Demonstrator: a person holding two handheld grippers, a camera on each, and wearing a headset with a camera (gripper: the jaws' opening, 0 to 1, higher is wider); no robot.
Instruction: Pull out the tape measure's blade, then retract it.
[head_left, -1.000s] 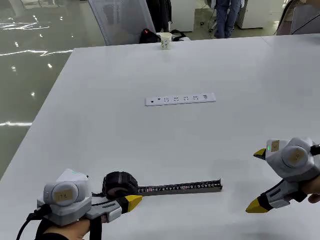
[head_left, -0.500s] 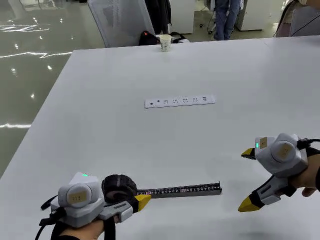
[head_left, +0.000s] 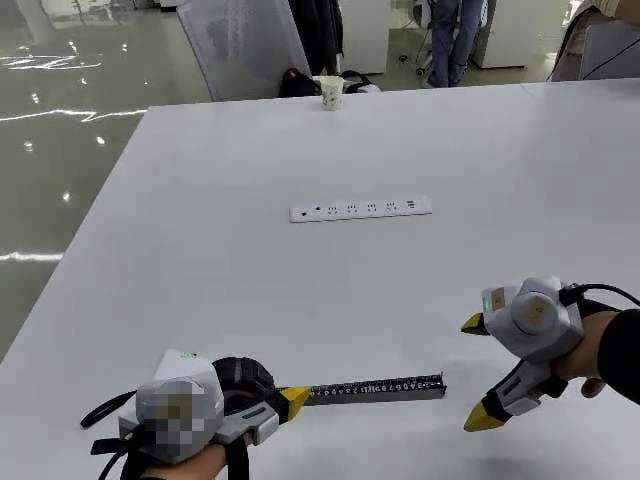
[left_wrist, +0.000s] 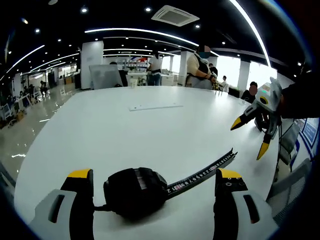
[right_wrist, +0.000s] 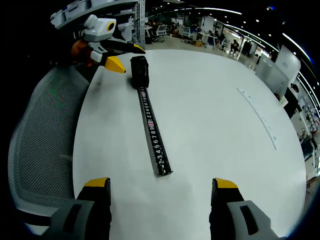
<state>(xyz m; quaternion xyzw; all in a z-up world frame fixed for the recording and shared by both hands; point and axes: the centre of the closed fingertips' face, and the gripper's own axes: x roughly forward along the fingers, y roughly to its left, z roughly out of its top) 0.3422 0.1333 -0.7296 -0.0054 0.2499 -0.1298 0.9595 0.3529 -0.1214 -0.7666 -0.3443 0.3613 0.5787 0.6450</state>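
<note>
Right tool (head_left: 476, 370) nearer flat blade (head_left: 375, 389) tip; ribbed black case (head_left: 245, 378)

In the head view the left gripper (head_left: 272, 388) hides part of the tape measure case (head_left: 243, 372).

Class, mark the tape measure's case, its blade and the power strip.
tape measure case (left_wrist: 135, 191), left gripper view, top of black housing.
blade (right_wrist: 153, 135), right gripper view, mid-length, numbered face.
power strip (head_left: 360, 209), head view, middle of top face.
</note>
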